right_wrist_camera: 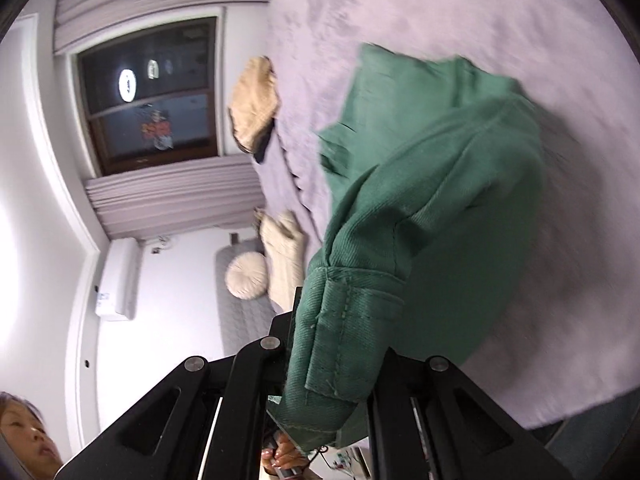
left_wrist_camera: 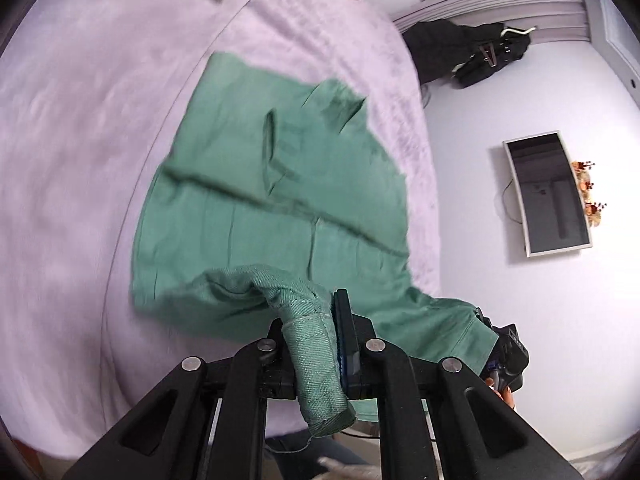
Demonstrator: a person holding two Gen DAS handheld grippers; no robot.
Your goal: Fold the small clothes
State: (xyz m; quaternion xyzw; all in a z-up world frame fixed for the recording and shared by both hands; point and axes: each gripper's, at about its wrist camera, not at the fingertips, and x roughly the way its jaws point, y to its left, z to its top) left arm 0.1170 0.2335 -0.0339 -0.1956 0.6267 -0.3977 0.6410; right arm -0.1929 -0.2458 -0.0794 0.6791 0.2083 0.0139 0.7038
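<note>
A small green garment (left_wrist_camera: 280,184) lies partly spread on a lilac fleece bed cover (left_wrist_camera: 80,140), with its near edge lifted. My left gripper (left_wrist_camera: 320,320) is shut on a thick hemmed corner of the garment, which sticks out between the fingers. My right gripper (right_wrist_camera: 320,320) is shut on another hemmed edge of the same green garment (right_wrist_camera: 420,184), which hangs lifted above the cover (right_wrist_camera: 520,20). The right gripper also shows in the left wrist view (left_wrist_camera: 508,356) at the garment's far corner.
A tan cloth (right_wrist_camera: 256,104) and a cream cloth (right_wrist_camera: 284,248) lie on the bed's edge. A dark garment (left_wrist_camera: 472,52) hangs by the curtain. A mirror (left_wrist_camera: 548,196) is on the wall. A window (right_wrist_camera: 152,96) and a round cushion (right_wrist_camera: 246,276) are beyond the bed.
</note>
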